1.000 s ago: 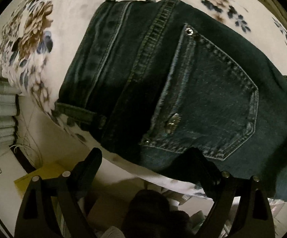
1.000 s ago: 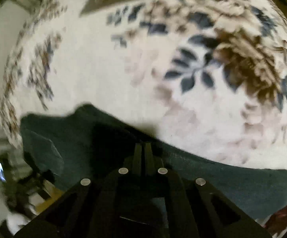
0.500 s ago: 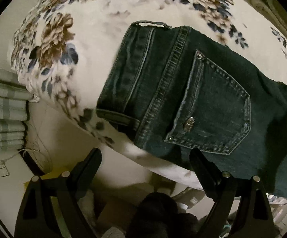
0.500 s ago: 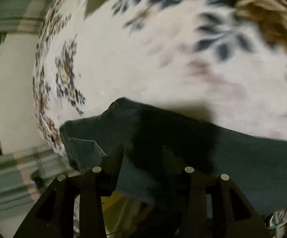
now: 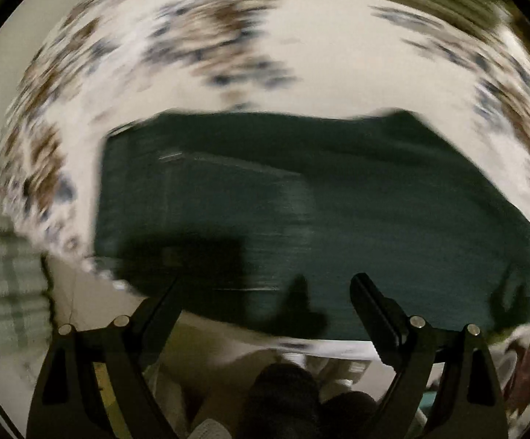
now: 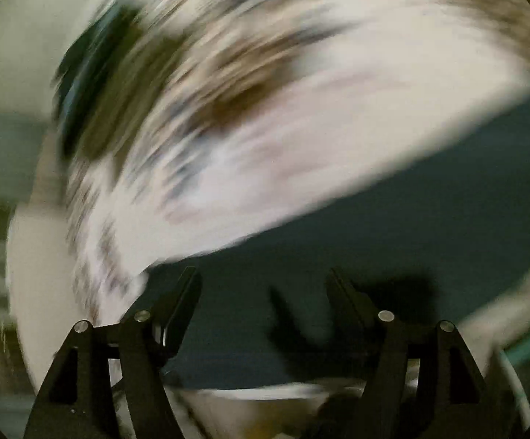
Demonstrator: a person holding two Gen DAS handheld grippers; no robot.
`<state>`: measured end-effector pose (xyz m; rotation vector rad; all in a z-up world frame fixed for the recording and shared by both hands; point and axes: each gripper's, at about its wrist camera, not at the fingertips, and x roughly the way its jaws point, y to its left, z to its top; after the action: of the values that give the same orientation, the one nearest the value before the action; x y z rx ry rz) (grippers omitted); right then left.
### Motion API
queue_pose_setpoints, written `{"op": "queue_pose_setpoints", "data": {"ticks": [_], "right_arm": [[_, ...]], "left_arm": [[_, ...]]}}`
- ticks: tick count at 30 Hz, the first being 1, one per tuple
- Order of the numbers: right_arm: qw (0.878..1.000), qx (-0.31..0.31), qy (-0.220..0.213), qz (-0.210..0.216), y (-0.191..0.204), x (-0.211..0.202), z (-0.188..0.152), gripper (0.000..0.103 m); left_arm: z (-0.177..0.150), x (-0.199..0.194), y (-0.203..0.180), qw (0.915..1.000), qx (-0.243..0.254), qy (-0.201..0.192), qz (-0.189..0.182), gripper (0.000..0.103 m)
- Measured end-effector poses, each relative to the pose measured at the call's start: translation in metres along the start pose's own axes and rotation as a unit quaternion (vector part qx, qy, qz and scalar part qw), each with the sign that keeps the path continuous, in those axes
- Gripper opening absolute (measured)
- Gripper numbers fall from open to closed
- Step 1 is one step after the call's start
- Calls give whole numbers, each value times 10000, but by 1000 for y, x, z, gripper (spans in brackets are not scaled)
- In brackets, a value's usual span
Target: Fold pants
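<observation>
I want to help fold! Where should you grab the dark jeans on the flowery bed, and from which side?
Probably the near edge of the jeans, coming in low from the bedside. They lie flat on the flowery bedspread, and that edge sits just ahead of the open left gripper and open right gripper. Blur hides finer details.

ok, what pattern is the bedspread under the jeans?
White bedspread with brown and dark blue flowers; the left wrist view shows it best, though blurred.

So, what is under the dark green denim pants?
Under the dark green denim pants lies the white bed cover with brown and blue flowers, which shows all around them. The part directly beneath is covered, so anything else there cannot be seen.
</observation>
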<state>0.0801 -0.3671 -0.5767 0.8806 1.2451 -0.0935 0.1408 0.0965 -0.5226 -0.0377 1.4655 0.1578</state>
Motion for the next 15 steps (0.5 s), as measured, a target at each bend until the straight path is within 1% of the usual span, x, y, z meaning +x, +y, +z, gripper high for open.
{"op": "queue_pose_setpoints", "data": {"ticks": [1,3,5,7,8,9,10,11,12,13,14,15], "right_arm": [[9993,288,-207,-126,-30,-20,4,73],[9920,1021,-654,-348,-111,-68,17,73],[9785,1708,-1106,-335,-188,-104,28,73],[9668,2147,-1376,-180,-241,-118,36,71],[9607,2351,-1473,-78,-268,-121,41,67],[9573,2443,-1544,75,-289,-120,46,65],[9551,2490,-1602,138,-296,-113,46,62],[9530,2498,-1697,241,-310,-112,51,55],[9519,2470,-1785,330,-319,-112,57,51],[9503,2453,-1874,403,-328,-109,60,40],[9462,2458,-2029,565,-333,-108,60,34],[9427,2471,-2126,707,-327,-102,55,34]], "left_arm": [[-1,-2,-22,9998,177,1,-115,92],[-4,0,-66,9985,465,82,-294,92],[-8,3,-105,9965,659,96,-497,92],[-14,11,-146,9942,948,35,-506,92],[-17,17,-163,9932,1051,75,-505,92],[-19,23,-174,9926,1104,117,-496,92],[-22,32,-185,9921,1144,169,-494,92],[-24,40,-192,9916,1182,225,-467,92],[-26,50,-198,9911,1235,286,-401,92],[-28,57,-204,9907,1262,348,-362,92],[-30,65,-206,9904,1275,427,-320,92],[-31,73,-207,9902,1275,503,-281,93]]}}
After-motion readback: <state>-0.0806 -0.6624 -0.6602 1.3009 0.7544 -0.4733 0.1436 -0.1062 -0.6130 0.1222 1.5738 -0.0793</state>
